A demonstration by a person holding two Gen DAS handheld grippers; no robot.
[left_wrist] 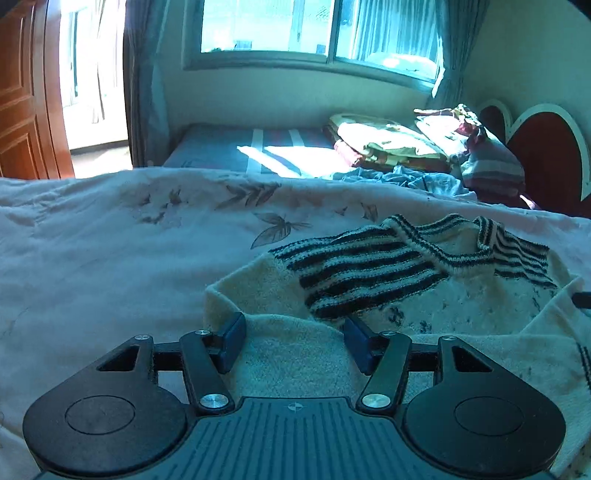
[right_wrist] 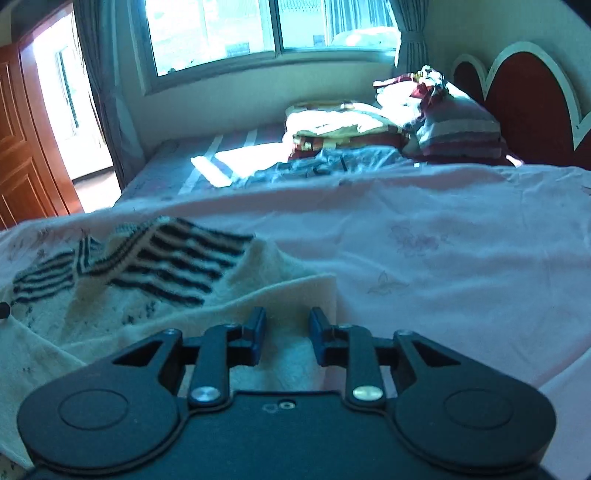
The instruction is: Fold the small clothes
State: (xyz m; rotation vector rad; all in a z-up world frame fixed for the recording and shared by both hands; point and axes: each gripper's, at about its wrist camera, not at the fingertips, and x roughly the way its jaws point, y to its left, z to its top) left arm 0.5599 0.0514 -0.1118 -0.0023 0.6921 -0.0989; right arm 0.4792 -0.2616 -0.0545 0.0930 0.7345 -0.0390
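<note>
A small cream knitted sweater [left_wrist: 424,306] with black-and-white striped shoulders and collar lies on the pale floral bedcover [left_wrist: 110,258]. Its bottom hem is lifted and folded toward the collar. My left gripper [left_wrist: 295,341] is open, its blue pads either side of the hem's left part. My right gripper [right_wrist: 286,336] is open, with a narrower gap, over the hem's right corner. The sweater also shows in the right wrist view [right_wrist: 155,280]. The tip of the other gripper [left_wrist: 581,299] shows at the right edge of the left wrist view.
Folded bedding and clothes [left_wrist: 388,144] and a striped pillow [right_wrist: 458,129] are piled at the far end near the red heart-shaped headboard [right_wrist: 528,92]. A window [left_wrist: 314,29] spans the far wall. A wooden door [left_wrist: 26,92] stands at left.
</note>
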